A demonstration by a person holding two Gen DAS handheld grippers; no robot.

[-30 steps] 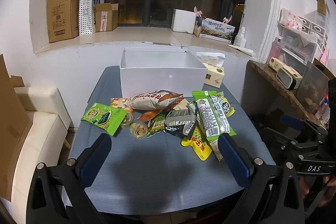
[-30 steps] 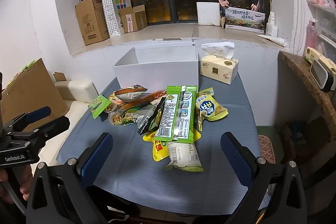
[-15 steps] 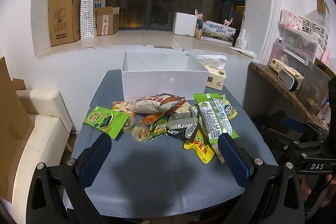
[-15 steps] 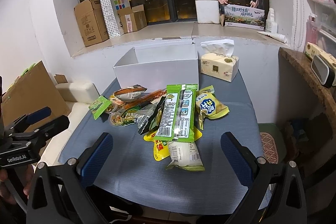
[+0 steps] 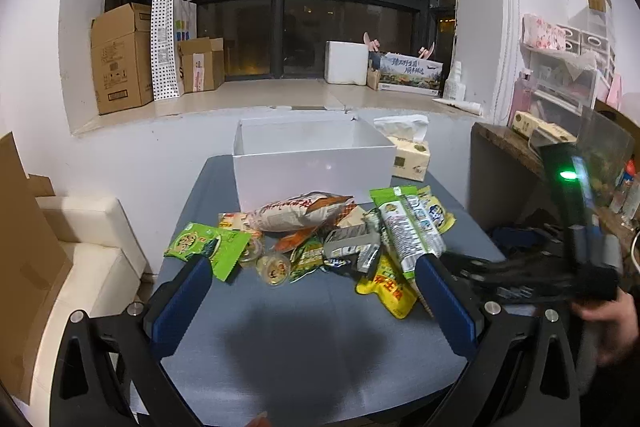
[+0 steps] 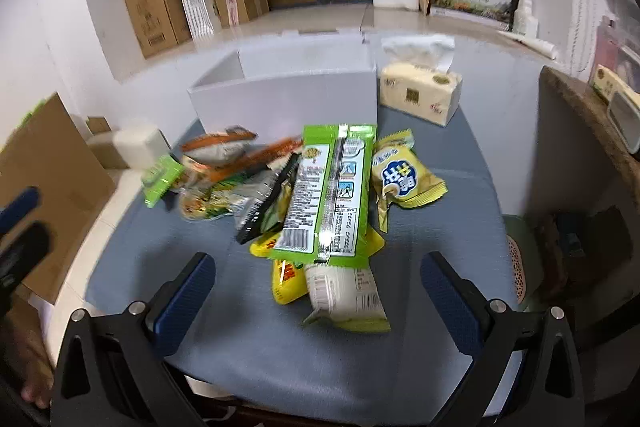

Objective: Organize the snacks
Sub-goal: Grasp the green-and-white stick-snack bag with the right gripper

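Note:
A pile of snack packets lies on the blue-grey table (image 5: 304, 339) in front of an empty white box (image 5: 312, 169). It includes a long green packet (image 6: 330, 195), a yellow packet (image 6: 400, 179), a white and orange bag (image 5: 298, 217), a green pouch (image 5: 206, 245) at the left and a small jelly cup (image 5: 274, 269). My left gripper (image 5: 312, 301) is open and empty above the near table. My right gripper (image 6: 320, 297) is open and empty, just short of a pale packet (image 6: 346, 297). The right gripper also shows in the left wrist view (image 5: 496, 269).
A tissue box (image 6: 420, 91) stands to the right of the white box (image 6: 284, 95). A cream sofa (image 5: 86, 247) and cardboard are on the left. A wooden shelf (image 5: 516, 147) with clutter is on the right. Boxes line the window sill (image 5: 256, 99).
My right gripper has moved forward and down toward the near end of the pile. My left gripper has tilted up a little and stays back from the snacks. The snacks have not moved.

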